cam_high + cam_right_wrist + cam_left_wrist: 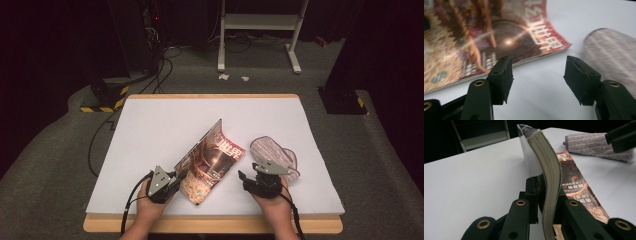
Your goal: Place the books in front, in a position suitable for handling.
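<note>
A pinkish-grey striped cloth pad (272,150) lies just beyond the right gripper (246,176), on the white sheet (200,117) that covers the pale wooden table (210,223) under both grippers. A black cable (95,145) runs over the grey carpet (45,165), well outward of the left gripper (177,178). Far ahead of both stand a black base with yellow-black stripes (102,97) and a white metal frame (260,22), with two white paper scraps (223,77) before the frame.
</note>
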`<state>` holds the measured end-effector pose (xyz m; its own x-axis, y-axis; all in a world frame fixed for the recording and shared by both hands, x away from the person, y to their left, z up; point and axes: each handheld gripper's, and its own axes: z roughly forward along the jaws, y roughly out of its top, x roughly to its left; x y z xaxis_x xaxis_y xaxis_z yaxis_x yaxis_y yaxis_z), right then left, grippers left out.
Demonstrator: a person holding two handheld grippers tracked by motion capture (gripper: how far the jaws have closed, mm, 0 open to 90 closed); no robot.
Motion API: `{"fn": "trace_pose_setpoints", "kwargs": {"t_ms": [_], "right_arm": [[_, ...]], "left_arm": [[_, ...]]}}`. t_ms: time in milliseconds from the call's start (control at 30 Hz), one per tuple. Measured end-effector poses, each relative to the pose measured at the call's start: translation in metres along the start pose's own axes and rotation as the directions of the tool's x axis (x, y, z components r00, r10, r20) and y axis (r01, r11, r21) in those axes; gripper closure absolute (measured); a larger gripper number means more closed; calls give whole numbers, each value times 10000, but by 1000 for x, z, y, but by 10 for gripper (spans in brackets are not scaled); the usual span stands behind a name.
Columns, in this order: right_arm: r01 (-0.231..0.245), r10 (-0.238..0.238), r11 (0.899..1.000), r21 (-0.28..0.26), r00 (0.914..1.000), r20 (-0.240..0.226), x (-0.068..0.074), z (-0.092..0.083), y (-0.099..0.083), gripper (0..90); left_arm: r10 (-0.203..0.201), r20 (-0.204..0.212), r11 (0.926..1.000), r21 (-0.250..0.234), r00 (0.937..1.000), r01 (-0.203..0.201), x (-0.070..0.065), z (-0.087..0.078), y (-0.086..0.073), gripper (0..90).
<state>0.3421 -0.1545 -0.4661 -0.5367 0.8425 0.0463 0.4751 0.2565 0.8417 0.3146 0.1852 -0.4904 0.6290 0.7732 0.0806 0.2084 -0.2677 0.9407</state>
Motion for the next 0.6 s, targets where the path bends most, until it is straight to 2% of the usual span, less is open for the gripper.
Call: {"fn": "trace_pose_setpoints", "kwargs": {"t_ms": [167, 267, 333, 433, 533, 600], "right_arm": [[-238, 261, 9994, -267, 9956, 895, -24, -10, 1, 363], [-571, 616, 9979, -315, 9836, 1695, -45, -14, 0, 345], [-553, 624, 9977, -383, 9736, 2197, -54, -14, -1, 337], [-499, 564, 9982, -327, 9672, 2477, -63, -8, 2, 326], [-961, 825, 9941, 510, 9714, 2228, -73, 10, 1, 305], [-1035, 811, 9908, 872, 9698, 2299, -74, 18, 0, 311]], "left_arm": [[326, -9, 9993, 160, 9995, -326, -5, 2, -2, 807], [202, 15, 9995, 237, 9998, -202, -3, 1, -3, 806], [281, 67, 9994, 223, 9996, -282, -2, 1, -4, 807], [311, 105, 9992, 229, 9995, -314, -2, 1, -4, 807], [203, 98, 9997, 155, 9997, -204, -3, 0, -5, 810], [168, 114, 9998, 125, 9998, -169, -3, 1, -4, 811]]}}
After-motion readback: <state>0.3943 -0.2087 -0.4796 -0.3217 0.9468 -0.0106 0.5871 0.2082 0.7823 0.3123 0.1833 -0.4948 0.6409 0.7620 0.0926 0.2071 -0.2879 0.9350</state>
